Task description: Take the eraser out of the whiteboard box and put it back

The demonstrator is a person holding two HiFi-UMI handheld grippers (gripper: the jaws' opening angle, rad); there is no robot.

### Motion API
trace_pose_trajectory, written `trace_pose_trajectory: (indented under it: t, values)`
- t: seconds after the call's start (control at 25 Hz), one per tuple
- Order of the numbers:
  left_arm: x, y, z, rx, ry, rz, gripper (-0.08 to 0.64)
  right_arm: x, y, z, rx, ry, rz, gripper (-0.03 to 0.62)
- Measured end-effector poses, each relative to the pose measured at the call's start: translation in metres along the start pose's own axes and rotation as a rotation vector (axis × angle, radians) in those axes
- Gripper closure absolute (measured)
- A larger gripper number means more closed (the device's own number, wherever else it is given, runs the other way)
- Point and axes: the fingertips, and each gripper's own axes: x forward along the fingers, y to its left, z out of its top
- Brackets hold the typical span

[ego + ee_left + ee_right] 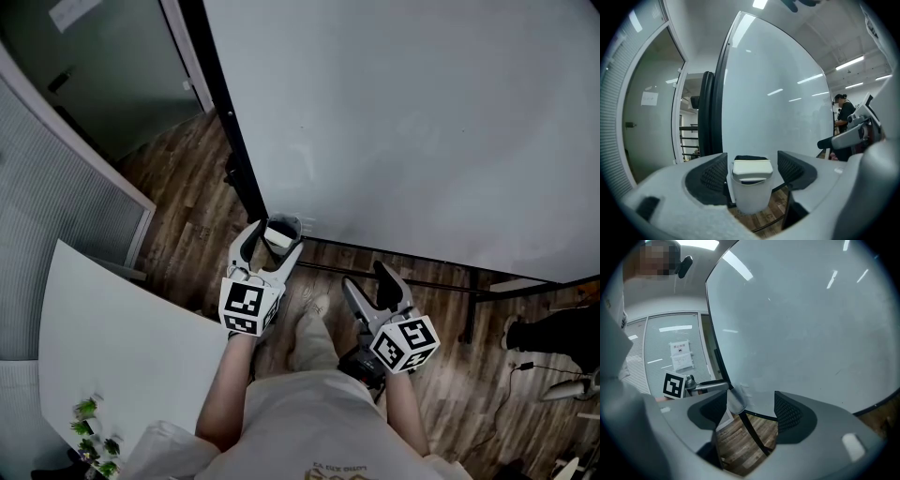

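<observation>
The eraser (751, 168) sits in the whiteboard box (749, 199), between the left gripper's (275, 236) open jaws. The right gripper (367, 279) is open and empty.

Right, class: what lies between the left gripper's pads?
The eraser, sitting in the white box. The left gripper view shows it, with the pads apart on either side.

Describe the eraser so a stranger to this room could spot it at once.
Start at the whiteboard; at its lower left corner, beside the black frame post, sits a small white box. The eraser stands in that box's open top, between the open jaws of the left gripper: a cream block with a black felt strip, unlike the plain white box around it.
</observation>
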Motion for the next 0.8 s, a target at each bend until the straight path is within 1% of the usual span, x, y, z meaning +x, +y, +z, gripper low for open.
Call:
trace_pose_trajectory:
  t: [0.4,0.8]
  values:
    - [0.0073,0.001,-0.0027,0.027,0.011,0.013,0.259,0.0046,-0.0086,-0.0014,0.007,0.009,-0.003,0.276]
    - [0.0085,-0.0001,-0.0012,0.075,0.016,0.022,0.295,0.0039,-0.0081,-0.0023,0.011,0.008,-0.004,0.279]
